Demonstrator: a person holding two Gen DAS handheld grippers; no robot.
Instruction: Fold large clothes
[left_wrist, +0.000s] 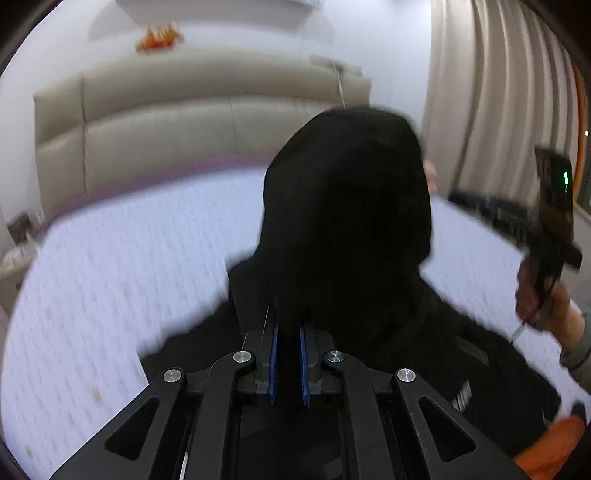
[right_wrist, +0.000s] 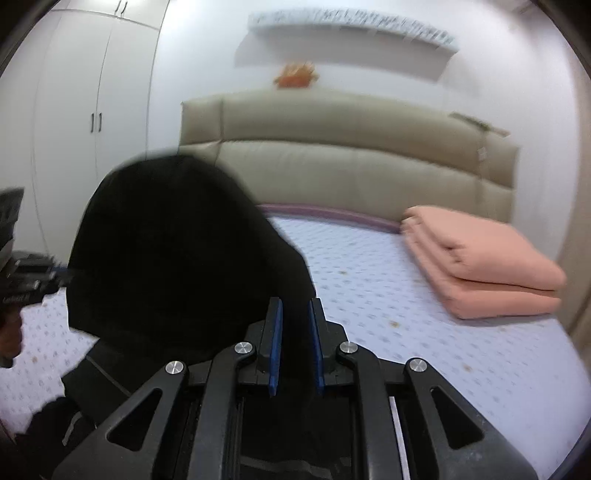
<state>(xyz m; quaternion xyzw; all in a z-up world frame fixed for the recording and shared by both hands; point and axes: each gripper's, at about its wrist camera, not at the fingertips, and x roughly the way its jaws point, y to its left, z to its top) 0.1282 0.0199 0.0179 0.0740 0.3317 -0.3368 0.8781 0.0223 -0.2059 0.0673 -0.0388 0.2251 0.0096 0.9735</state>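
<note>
A black hooded garment (left_wrist: 347, 229) lies on the bed, its hood lifted up in front of both cameras; it also shows in the right wrist view (right_wrist: 166, 251). My left gripper (left_wrist: 288, 325) is shut on the black fabric near the hood's base. My right gripper (right_wrist: 295, 306) is shut on the garment's edge on the other side. The right gripper also shows in the left wrist view (left_wrist: 517, 218), held in a hand. The image is motion blurred.
The bed has a pale dotted sheet (left_wrist: 110, 258) and a beige padded headboard (right_wrist: 351, 147). A folded pink blanket (right_wrist: 480, 266) lies at the bed's far right. Curtains (left_wrist: 498, 92) hang on the right; a white wardrobe (right_wrist: 92, 110) stands on the left.
</note>
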